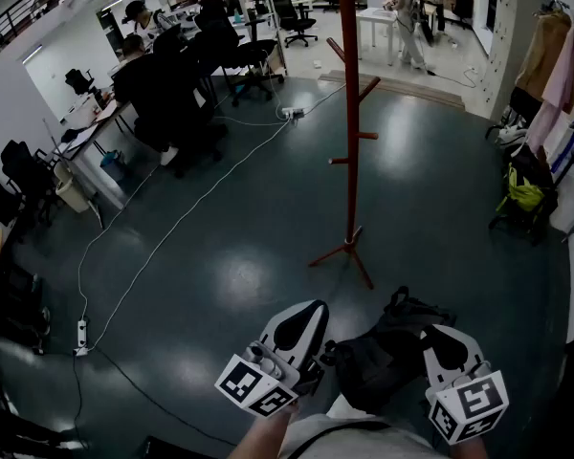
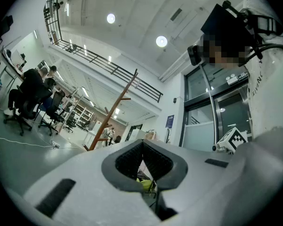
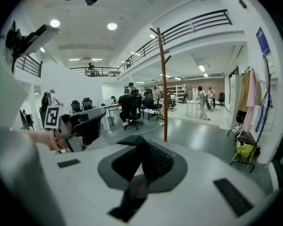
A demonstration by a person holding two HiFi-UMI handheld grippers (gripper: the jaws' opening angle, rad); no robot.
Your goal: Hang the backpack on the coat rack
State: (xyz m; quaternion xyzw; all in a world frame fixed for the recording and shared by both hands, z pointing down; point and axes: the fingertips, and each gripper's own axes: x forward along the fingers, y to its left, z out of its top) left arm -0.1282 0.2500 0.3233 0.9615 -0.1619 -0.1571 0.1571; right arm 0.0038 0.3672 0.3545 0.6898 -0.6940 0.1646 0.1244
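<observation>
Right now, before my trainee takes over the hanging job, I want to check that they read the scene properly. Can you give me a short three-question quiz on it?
1. True or false: the backpack already hangs on the coat rack.
2. What is clamped between the right gripper's jaws?
3. In the head view, where does the white cable on the floor lie from the coat rack? A) to its left B) to its right C) wound round it

Key: 1 false, it is held low, short of the rack. 2 a dark strap. 3 A.
</observation>
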